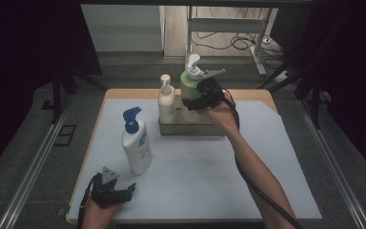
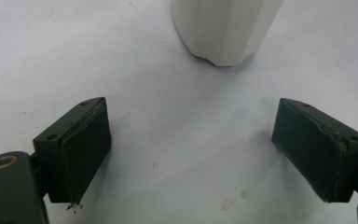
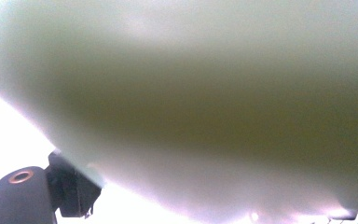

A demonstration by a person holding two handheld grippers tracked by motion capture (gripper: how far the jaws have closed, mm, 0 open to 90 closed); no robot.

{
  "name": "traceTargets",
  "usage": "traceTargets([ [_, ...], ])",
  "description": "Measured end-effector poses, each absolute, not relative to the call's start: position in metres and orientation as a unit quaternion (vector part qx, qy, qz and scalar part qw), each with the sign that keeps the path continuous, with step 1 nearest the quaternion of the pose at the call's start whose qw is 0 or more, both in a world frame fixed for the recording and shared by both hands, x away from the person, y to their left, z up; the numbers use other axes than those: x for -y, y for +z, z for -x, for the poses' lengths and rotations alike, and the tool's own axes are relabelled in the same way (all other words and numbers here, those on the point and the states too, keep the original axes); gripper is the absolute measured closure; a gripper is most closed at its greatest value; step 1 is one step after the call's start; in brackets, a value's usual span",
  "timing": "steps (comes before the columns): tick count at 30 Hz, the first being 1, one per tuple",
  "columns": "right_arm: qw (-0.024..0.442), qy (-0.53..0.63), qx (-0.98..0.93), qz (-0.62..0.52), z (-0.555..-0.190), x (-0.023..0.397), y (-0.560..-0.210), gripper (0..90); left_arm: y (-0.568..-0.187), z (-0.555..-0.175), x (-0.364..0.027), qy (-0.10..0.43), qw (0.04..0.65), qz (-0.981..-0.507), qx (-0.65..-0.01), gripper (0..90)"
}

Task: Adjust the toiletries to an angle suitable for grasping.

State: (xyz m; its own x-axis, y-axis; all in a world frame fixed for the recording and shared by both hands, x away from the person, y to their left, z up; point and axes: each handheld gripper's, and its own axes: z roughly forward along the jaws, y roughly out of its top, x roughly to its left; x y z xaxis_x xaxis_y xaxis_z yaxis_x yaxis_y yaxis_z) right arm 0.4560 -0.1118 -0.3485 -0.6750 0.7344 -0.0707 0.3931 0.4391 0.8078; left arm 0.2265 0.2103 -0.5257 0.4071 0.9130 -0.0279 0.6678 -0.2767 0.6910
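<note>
The right claw point(image 1: 196, 101) was clamped on the upright green pump bottle point(image 1: 189, 90), directly above the metal tray point(image 1: 190, 129). The left claw point(image 1: 116, 192) sat spread wide and empty on the counter point(image 1: 209, 171).

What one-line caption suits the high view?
Right gripper holds green pump bottle over metal tray; left gripper rests open.
</note>
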Motion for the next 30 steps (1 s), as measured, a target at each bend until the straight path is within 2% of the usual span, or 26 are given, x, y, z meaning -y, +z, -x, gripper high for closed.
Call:
traceTargets([
  [30, 0.201, 0.383, -0.834, -0.343, -0.471, 0.104, -0.386, 12.9, -0.526, -0.226, -0.21, 0.192, 0.319, -0.776, -0.51, 11.3],
])
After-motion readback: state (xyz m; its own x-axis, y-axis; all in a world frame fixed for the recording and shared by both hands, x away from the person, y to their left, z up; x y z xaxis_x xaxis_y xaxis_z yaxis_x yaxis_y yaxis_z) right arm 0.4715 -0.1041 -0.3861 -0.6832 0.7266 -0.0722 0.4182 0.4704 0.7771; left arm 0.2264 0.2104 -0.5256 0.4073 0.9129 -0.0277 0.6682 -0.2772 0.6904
